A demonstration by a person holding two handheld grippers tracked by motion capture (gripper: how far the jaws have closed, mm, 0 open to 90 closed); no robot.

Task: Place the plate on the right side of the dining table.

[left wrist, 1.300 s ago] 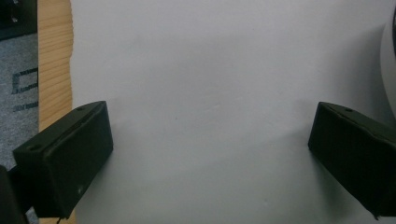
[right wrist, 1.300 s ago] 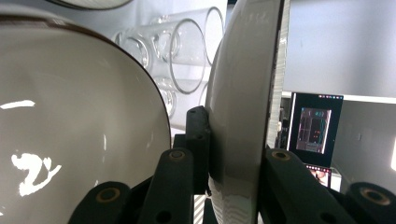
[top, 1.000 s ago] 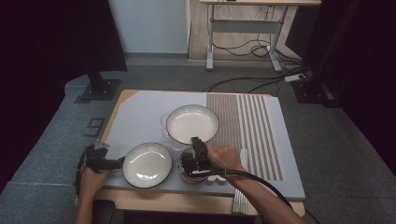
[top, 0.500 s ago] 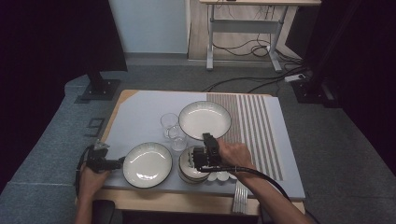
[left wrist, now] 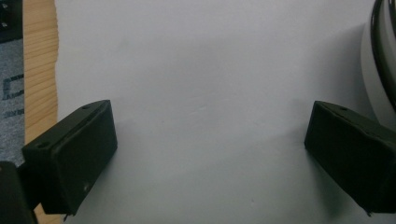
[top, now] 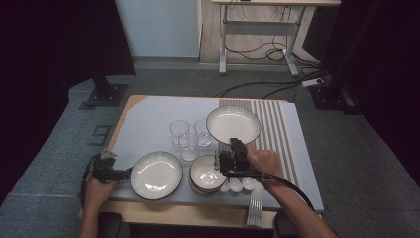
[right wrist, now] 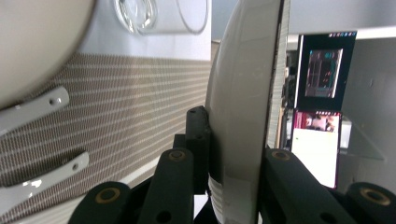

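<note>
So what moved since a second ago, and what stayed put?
The right gripper, shut on the rim of a plate, carried it to the right, over the striped mat. That uncovered three glasses behind it. The left gripper stayed beside the other plate, fingers open, and the bowls did not move.

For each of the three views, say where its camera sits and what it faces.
High view: above the table's near side, looking forward and down; both forearms, right gripper holding the plate.
Left gripper view: on the left gripper, facing bare tabletop; fingers apart.
Right gripper view: along fingers clamping the plate's rim.
Shared: that plate.
</note>
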